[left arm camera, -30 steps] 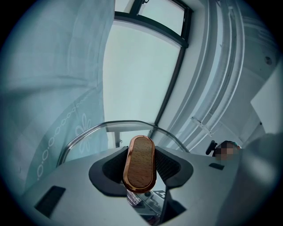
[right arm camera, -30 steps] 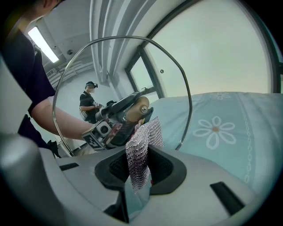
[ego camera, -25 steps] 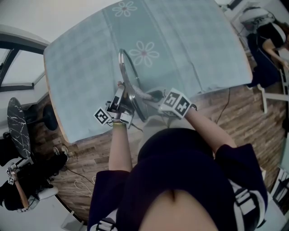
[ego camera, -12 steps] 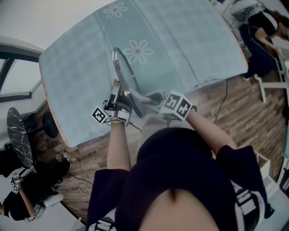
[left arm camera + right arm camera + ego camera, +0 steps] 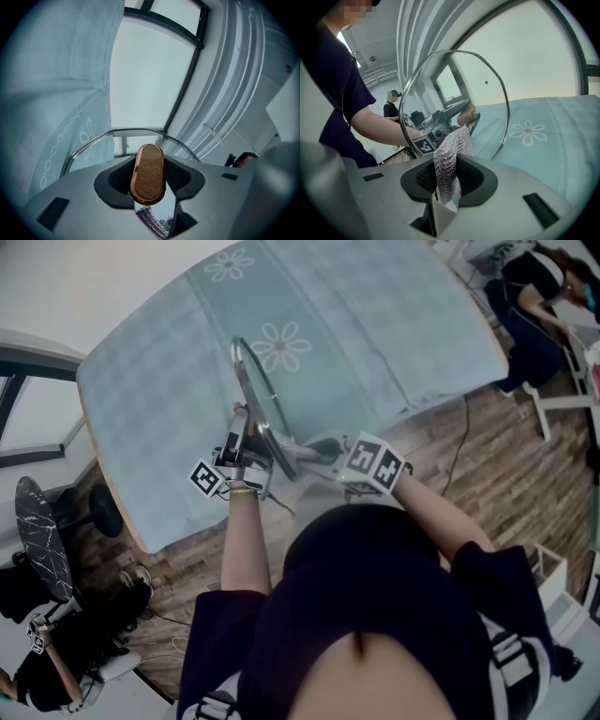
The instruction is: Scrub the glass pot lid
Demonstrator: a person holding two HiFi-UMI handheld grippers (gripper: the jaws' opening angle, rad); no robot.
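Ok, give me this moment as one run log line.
left gripper: shut on wooden lid handle | right gripper: shut on mesh cloth | cloth: against glass lid, face opposite handle | lid: held on edge

The desk [image 5: 394, 343] is being looked down on steeply by the head camera, with the left claw [image 5: 251, 442] and right claw [image 5: 323, 451] being framed at the centre. The glass lid [image 5: 258, 399] is being viewed close up from opposite faces by the two claw cameras, the left one being angled toward a window [image 5: 150, 75].
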